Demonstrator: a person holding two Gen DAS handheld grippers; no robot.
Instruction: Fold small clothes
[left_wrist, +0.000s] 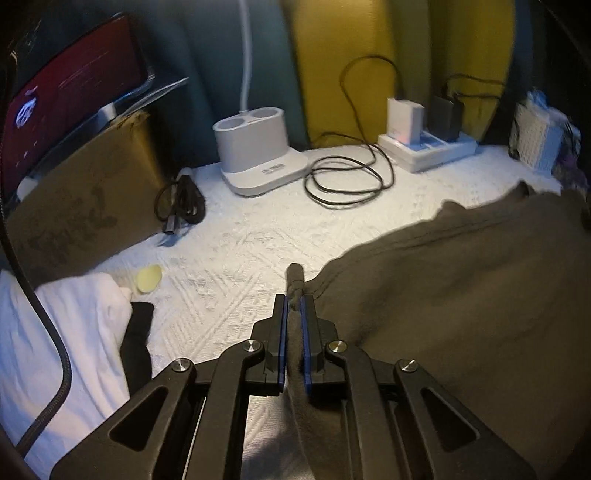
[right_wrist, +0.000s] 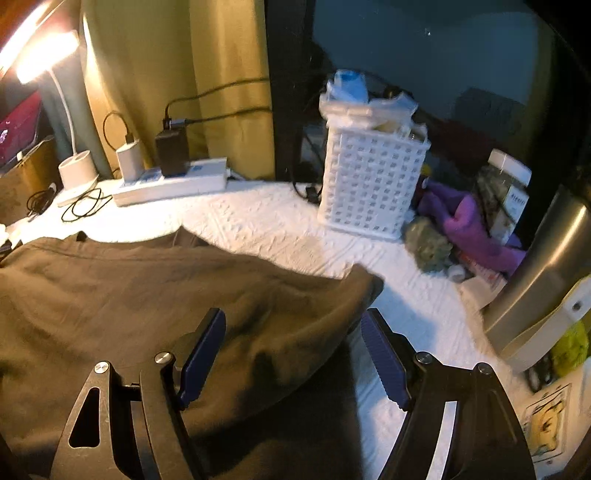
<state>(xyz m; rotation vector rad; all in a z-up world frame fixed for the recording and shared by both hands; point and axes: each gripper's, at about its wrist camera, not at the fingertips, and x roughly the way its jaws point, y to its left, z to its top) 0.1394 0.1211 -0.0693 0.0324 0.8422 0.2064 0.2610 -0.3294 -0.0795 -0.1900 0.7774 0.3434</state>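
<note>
One olive-brown garment (left_wrist: 461, 295), spread on the white-covered bench (left_wrist: 240, 240). Left hand-held gripper (left_wrist: 293, 306): clenched on the garment's edge fold. Right hand-held gripper (right_wrist: 293, 332): jaws wide, released, over the garment's corner.

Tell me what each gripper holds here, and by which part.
The left gripper is shut on the olive garment, pinching a bunched fold at its left edge. The right gripper is open above the garment, holding nothing.

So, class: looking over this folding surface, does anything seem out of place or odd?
A small pale yellow disc lies loose on the white cover, between the white garment and the olive garment. What it is I cannot tell. A black cable also sprawls in loops there.
</note>
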